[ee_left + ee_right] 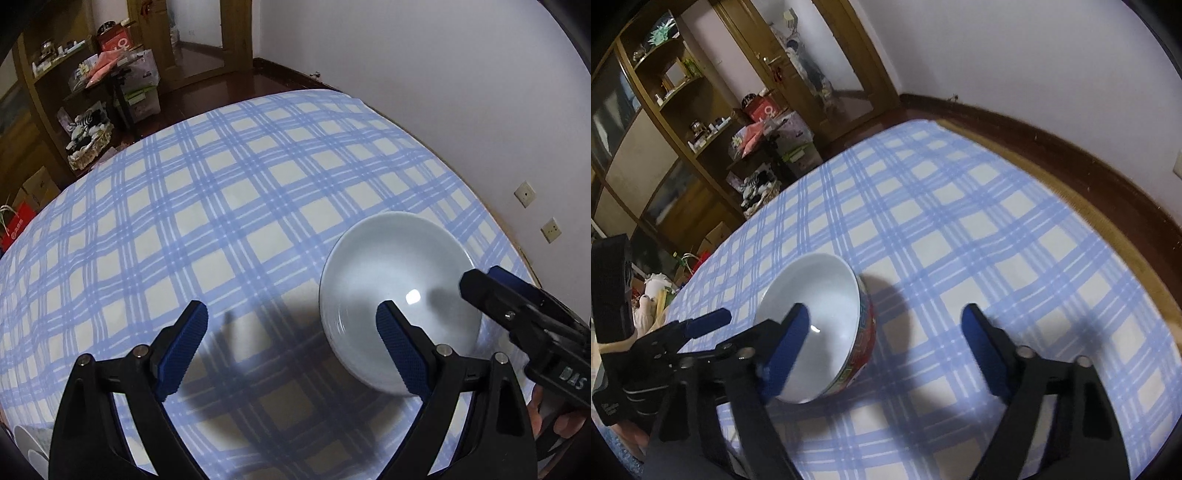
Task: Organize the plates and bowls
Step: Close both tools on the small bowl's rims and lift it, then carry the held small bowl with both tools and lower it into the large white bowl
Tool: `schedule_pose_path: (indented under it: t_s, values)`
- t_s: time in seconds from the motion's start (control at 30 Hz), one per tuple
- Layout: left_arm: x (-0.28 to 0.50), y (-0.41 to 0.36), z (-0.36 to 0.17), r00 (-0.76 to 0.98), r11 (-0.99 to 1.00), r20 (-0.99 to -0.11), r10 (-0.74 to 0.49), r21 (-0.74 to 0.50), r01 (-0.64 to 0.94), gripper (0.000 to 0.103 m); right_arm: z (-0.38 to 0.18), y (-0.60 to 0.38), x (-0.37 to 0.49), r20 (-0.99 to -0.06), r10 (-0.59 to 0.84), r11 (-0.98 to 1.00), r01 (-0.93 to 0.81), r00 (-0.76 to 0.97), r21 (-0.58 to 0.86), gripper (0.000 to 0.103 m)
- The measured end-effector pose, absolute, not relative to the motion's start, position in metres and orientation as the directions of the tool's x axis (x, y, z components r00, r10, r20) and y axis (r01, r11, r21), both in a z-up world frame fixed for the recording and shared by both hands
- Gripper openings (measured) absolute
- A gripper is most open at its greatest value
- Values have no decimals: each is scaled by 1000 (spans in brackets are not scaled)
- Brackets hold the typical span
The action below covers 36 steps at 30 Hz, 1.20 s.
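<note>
Meanwhile, at the far left of the left wrist view, a wooden shelf unit point(48, 74) stood crowded with boxes and small items, and a woven basket point(88, 147) sat on the dark floor below it. Further right, the worktop point(240, 206) lay under a blue-and-white checked cloth. The left hand-held gripper point(291, 345) hung above that cloth with its jaws standing wide apart and nothing between them; its left pad was over bare cloth, while its right pad overlapped the near rim of the bowl point(391, 280), though whether it touched the rim could not be told. That bowl, white inside, rested upright on the cloth toward the right side of the worktop, near the wall. From the right edge of the same view, the right hand-held gripper point(491, 286) reached in over the bowl's far right rim. In the right wrist view the bowl point(816, 295) showed a red patterned outside and sat left of centre; the right hand-held gripper point(886, 345) was open, its left pad in front of the bowl's white inside and its right pad well clear over bare cloth. A white wall point(1034, 55) with a dark baseboard closed the right side.
</note>
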<state>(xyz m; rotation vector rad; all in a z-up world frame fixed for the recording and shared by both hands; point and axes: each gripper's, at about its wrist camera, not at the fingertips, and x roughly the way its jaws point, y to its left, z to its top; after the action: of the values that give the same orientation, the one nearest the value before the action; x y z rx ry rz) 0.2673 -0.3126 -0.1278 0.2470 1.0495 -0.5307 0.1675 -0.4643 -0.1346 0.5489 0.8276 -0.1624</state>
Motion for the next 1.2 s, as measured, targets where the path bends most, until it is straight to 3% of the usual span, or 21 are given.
schedule_pose_path:
  t_s: [0.07,0.1,0.17,0.23,0.4,0.5,1.2]
  values:
    - [271,-315,-132,361,846,-883,-299,-70,529,76,-141,-465,171,-742,105,839,341,663,424,57]
    - [272,-317,-135,346,842,-889,-300,-76,534,70,-144,-465,171,-741,117,835,339,661,434,55]
    - [273,-318,-137,341,842,-892,-295,-73,535,63,-148,-464,173,-744,127,834,335,656,438,41]
    - [274,-318,-141,306,836,-896,-320,-115,537,49,-151,-463,174,-745,140,829,334,653,449,32]
    - [273,-319,-148,265,832,-898,-351,-170,528,25,-151,-458,176,-727,185,817,308,661,488,18]
    - [267,-322,-147,252,824,-898,-361,-180,538,11,-147,-452,175,-733,163,835,303,660,458,17]
    - [231,-280,-92,376,854,-864,-334,-109,509,11,-105,-410,149,-693,147,870,241,705,430,15]
